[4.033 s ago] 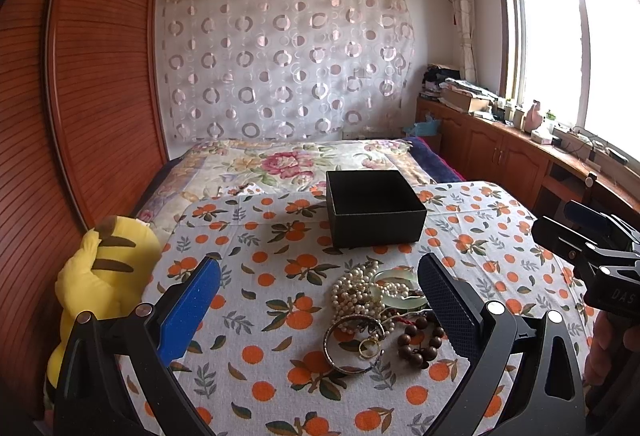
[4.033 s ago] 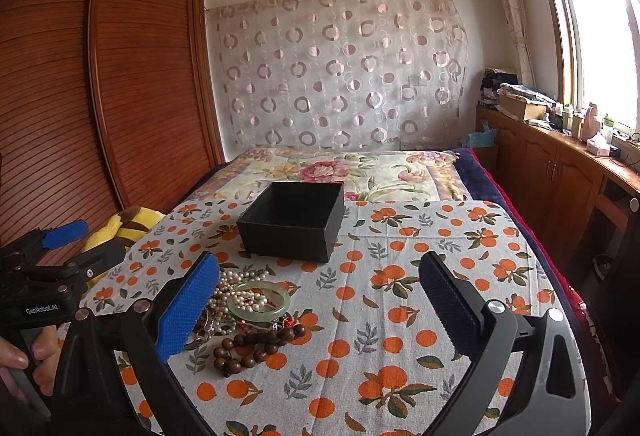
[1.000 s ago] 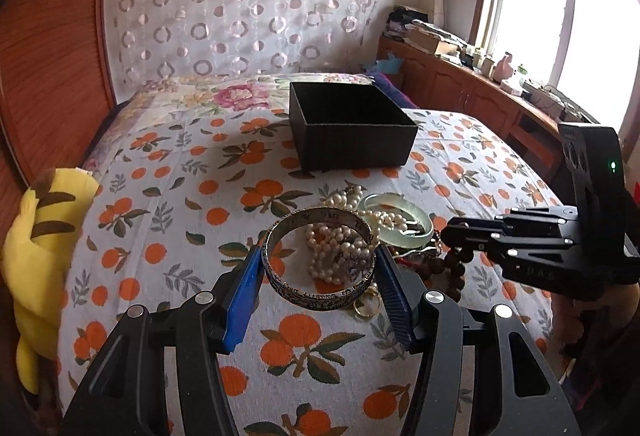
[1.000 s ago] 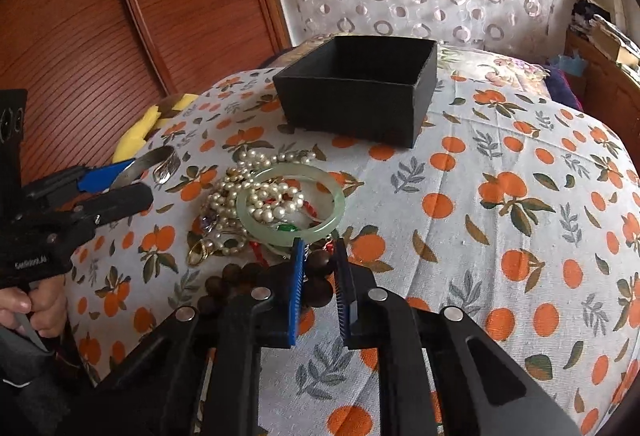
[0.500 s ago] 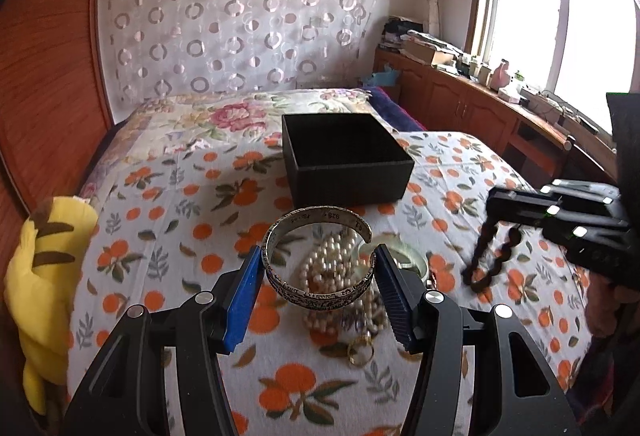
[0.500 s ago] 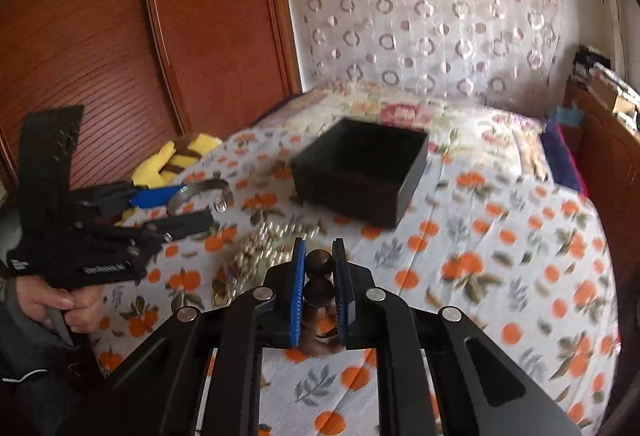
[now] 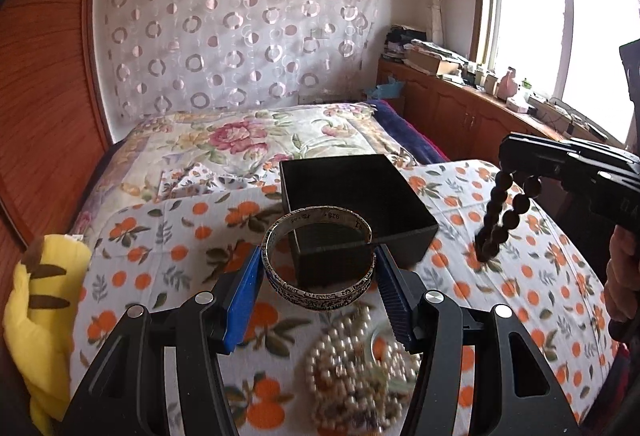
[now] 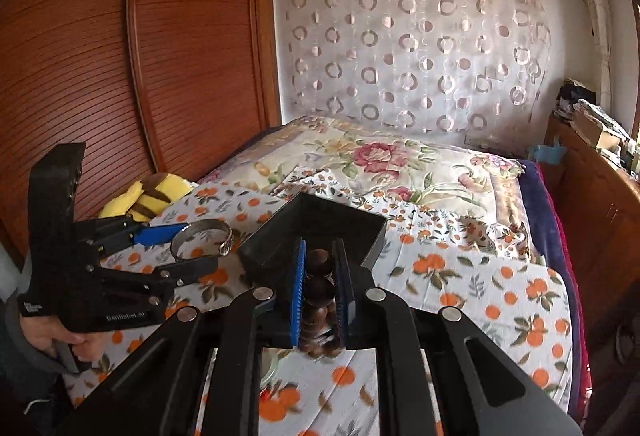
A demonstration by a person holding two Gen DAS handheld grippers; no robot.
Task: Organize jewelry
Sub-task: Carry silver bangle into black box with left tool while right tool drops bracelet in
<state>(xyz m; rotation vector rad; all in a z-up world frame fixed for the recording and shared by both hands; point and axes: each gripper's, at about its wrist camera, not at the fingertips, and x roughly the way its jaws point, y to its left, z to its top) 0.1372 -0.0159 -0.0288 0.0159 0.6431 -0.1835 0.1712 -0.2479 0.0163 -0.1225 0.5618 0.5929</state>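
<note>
Jewelry is split three ways: one piece in each of your grippers and the rest on the bed. Your left gripper [image 7: 320, 272] has its blue pads pressed against opposite sides of a silver bangle [image 7: 319, 258], holding it roughly level above the cloth [image 7: 168, 236], just in front of the near corner of the black box [image 7: 352, 195]. From the right wrist view the bangle [image 8: 202, 238] sits up in the air left of the box [image 8: 316, 232], clear of its rim.

Your right gripper [image 8: 320, 292] is clamped on a string of dark wooden beads [image 8: 318, 288]; two beads show between the pads and more hang below them, blurred. In the left wrist view that strand [image 7: 500, 215] dangles from the right gripper [image 7: 520, 163] in a loop, off to the right of the box and above the orange-printed cloth, touching neither.

The box stands open on the cloth, and its inside looks dark; you cannot tell whether anything lies in it.

On the cloth below your left gripper lies a heap of pearls [image 7: 348, 368], with a pale green bangle [image 7: 384, 340] partly hidden beside it. A yellow plush [image 7: 44, 300] lies at the left edge of the bed.
</note>
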